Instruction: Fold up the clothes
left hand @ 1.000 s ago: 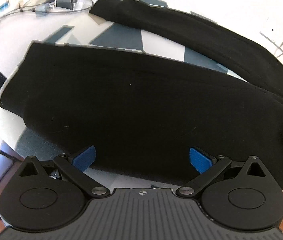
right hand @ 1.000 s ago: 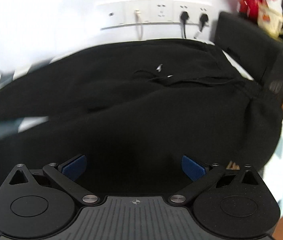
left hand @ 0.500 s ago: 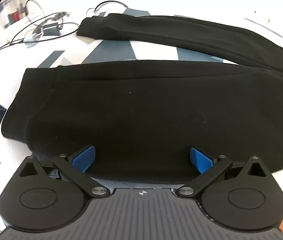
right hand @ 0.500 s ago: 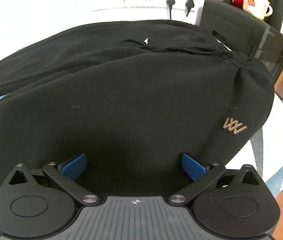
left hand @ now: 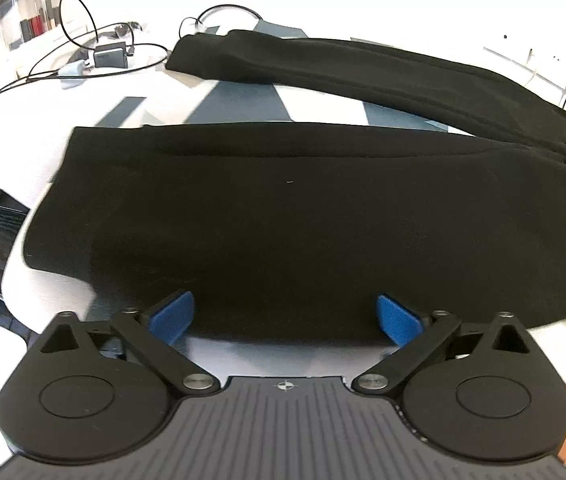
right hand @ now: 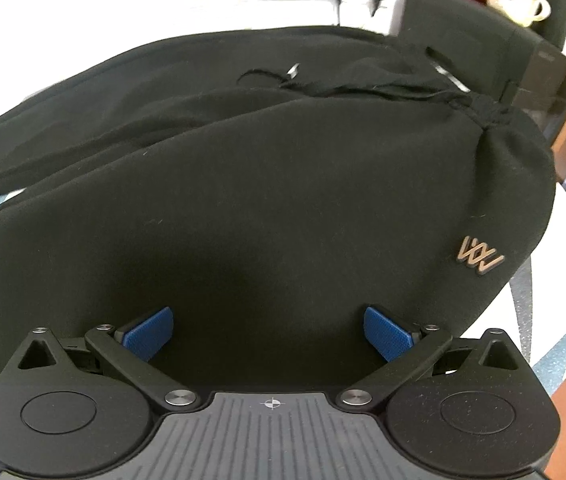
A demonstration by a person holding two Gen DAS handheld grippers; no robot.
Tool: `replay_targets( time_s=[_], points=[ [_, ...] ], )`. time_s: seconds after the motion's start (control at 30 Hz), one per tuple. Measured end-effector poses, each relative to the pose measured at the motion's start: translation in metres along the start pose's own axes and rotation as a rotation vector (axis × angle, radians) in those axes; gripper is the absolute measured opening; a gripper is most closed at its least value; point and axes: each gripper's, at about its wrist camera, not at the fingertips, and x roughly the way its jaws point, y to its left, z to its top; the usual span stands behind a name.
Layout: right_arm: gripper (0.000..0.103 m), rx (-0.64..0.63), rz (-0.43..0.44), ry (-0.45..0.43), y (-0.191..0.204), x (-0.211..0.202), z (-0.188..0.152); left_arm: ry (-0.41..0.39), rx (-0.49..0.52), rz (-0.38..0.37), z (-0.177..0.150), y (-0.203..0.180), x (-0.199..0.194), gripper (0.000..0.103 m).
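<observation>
My left hand-held gripper (left hand: 285, 317) is hovering over the trousers (left hand: 303, 220), jaws released but just narrowing, empty. My right hand-held gripper (right hand: 268, 335) is hanging released; logo (right hand: 480, 260) at two o'clock.

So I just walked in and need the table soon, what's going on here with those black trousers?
A person is folding a pair of black trousers spread flat on the patterned table, one hand-held gripper per hand. The left hand-held gripper hovers open at the near leg's edge, its jaws having just been closing slightly, nothing pinched. The right hand-held gripper hangs open near the waistband. No fold yet.
</observation>
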Motion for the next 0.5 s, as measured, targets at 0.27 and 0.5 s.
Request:
replay_targets(
  time_s=[0.27,0.5],
  points=[
    [0.102,0.078,0.195,0.005,-0.008,-0.024,-0.018,-0.021,-0.151,-0.069,-0.008,0.026,-0.012,0.075],
    [0.097,0.142,0.241,-0.008,-0.021,-0.032,-0.014,0.011,-0.290,-0.200,-0.019,0.020,-0.028,0.070]
  ],
)
